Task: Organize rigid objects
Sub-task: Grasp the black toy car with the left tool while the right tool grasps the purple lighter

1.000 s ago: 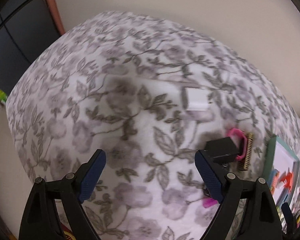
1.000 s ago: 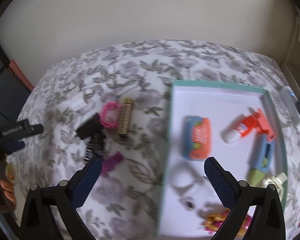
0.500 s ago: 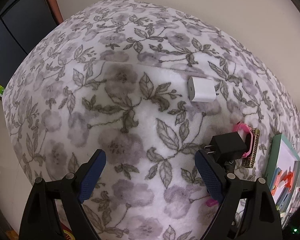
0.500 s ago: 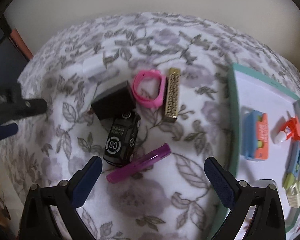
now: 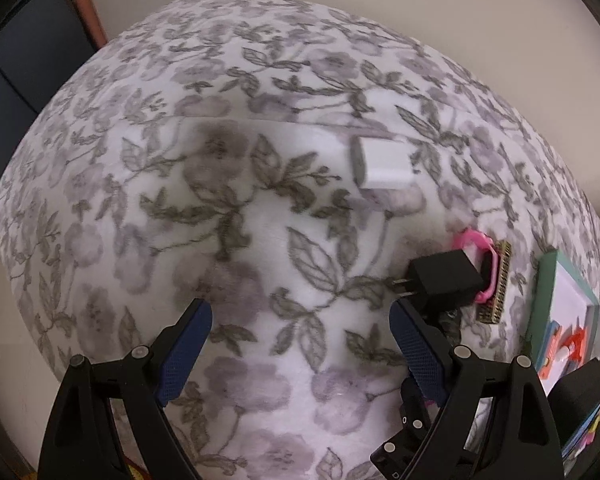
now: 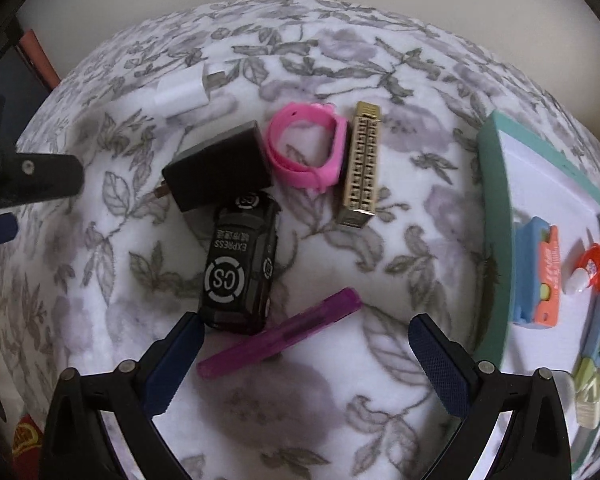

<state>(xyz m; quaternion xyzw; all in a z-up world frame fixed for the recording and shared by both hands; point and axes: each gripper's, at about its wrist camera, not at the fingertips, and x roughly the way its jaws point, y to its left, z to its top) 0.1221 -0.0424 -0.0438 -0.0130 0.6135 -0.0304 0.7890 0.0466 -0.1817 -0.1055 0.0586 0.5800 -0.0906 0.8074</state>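
Note:
On a floral cloth lie a white charger (image 5: pixel 384 166) (image 6: pixel 182 90), a black plug adapter (image 5: pixel 444 280) (image 6: pixel 220 170), a pink band (image 6: pixel 306 150) (image 5: pixel 474 240), a gold comb-like bar (image 6: pixel 362 164) (image 5: pixel 498 282), a black toy car (image 6: pixel 240 268) and a purple pen (image 6: pixel 280 334). My right gripper (image 6: pixel 306 354) is open and empty, low over the purple pen. My left gripper (image 5: pixel 300 340) is open and empty, left of the black adapter. The left gripper's tip (image 6: pixel 32 182) shows in the right wrist view.
A teal-rimmed white tray (image 6: pixel 496 216) (image 5: pixel 544 300) at the right holds a blue-orange case (image 6: pixel 538 276), a small glue bottle (image 6: pixel 588 272) and other items. A wall stands behind the table. Dark furniture (image 5: pixel 16 76) stands at the left.
My right gripper moved left from over the tray and down toward the loose objects, now straddling the purple pen. My left gripper drifted slightly closer to the cloth.

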